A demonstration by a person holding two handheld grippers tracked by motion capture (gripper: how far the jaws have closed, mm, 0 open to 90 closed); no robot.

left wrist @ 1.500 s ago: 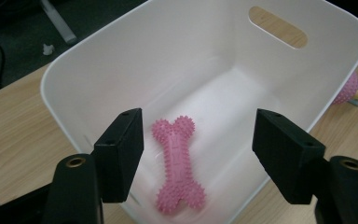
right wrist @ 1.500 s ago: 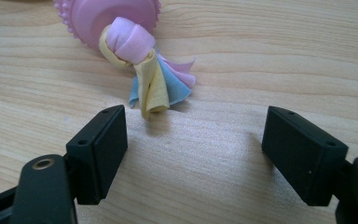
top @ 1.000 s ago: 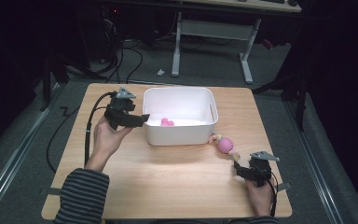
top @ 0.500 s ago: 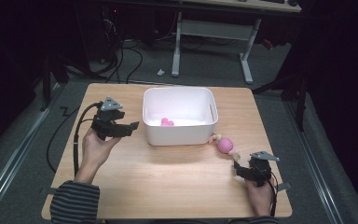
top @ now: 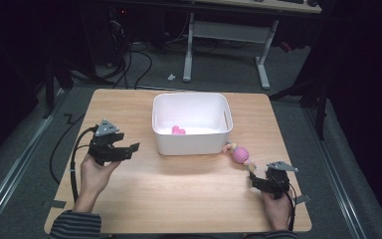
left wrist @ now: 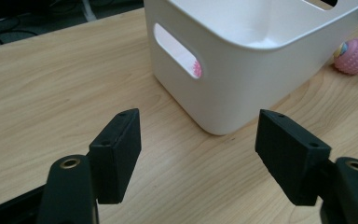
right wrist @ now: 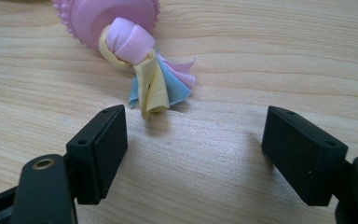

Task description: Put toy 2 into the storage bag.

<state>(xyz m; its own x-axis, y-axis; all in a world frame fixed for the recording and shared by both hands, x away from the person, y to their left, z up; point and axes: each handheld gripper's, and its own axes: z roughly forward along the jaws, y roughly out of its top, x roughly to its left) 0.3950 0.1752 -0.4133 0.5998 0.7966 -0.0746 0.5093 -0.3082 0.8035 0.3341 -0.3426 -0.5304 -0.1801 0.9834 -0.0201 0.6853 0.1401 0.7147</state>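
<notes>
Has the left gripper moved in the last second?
Yes. The left gripper has pulled back from the white bin, away from its left rim and toward the person's edge of the table, with nothing between its just-opening fingers.

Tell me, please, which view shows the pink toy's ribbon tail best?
The right gripper view: the ribbon tail lies close before the open jaws. The high view shows the toy small; the left gripper view, just its ball.
</notes>
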